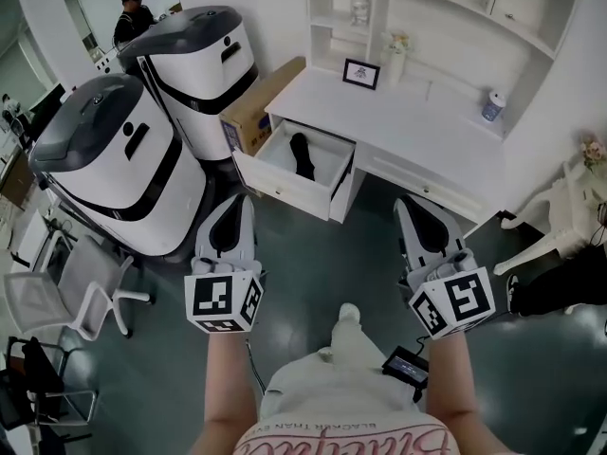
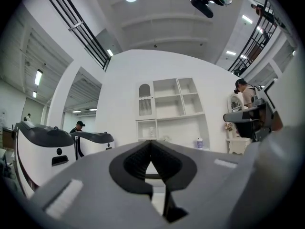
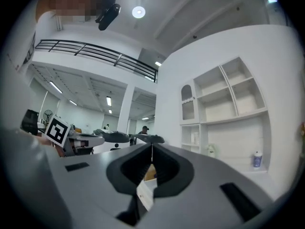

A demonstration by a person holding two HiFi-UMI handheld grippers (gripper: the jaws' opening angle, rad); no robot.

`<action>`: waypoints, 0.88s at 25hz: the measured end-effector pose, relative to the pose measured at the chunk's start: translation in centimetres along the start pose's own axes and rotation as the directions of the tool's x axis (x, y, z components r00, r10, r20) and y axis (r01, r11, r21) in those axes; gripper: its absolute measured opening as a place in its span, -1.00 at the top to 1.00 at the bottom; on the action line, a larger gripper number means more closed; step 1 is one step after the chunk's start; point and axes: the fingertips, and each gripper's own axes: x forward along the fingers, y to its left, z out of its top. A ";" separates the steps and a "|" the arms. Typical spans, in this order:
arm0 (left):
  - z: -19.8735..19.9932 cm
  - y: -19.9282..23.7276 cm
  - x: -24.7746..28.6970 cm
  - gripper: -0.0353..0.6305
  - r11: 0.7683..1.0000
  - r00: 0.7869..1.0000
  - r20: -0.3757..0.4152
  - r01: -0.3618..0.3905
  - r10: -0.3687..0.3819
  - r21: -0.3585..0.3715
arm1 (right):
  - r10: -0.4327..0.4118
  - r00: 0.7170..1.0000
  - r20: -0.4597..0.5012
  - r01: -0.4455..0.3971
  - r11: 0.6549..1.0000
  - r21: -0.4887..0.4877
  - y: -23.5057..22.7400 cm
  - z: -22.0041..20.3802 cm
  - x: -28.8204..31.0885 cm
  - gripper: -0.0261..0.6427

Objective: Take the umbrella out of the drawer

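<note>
**A:** Where is the umbrella?

**B:** I see the umbrella [image 1: 303, 155] lying in the open drawer [image 1: 281, 190]. It's black and folded, and it runs front to back. I can't make out anything else in there

**A:** How will it handle?

**B:** Light, I judge. It's soft cloth over a stiff shaft, so the fabric may slide under the pads. I'd take it across the middle, where the folds look thickest. The handle would also do, but I can't tell from here which end that is. The drawer looks wide enough for me to come in from above

**A:** And the tongs?

**B:** Both are short of the drawer and well apart from the umbrella. The left gripper [image 1: 237, 200] has its jaws together with nothing in them. The right gripper [image 1: 410, 202] is the same, closed and empty, so I'd have to open one before reaching in. The desk [image 1: 408, 121] sits behind the pulled-out part, so I don't expect it to block me
</note>
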 end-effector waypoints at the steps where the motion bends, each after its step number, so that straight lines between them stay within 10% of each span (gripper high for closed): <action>1: -0.1 0.6 0.2 0.87 1.000 1.000 0.003 -0.007 0.007 -0.002 | 0.011 1.000 -0.004 -0.011 1.000 0.011 0.2 -0.2 0.8 0.89; 22: -3.8 11.8 15.3 0.87 0.992 0.992 -0.012 -0.125 0.125 -0.026 | 0.065 0.997 -0.029 -0.063 0.996 0.062 -7.2 -5.6 22.4 0.89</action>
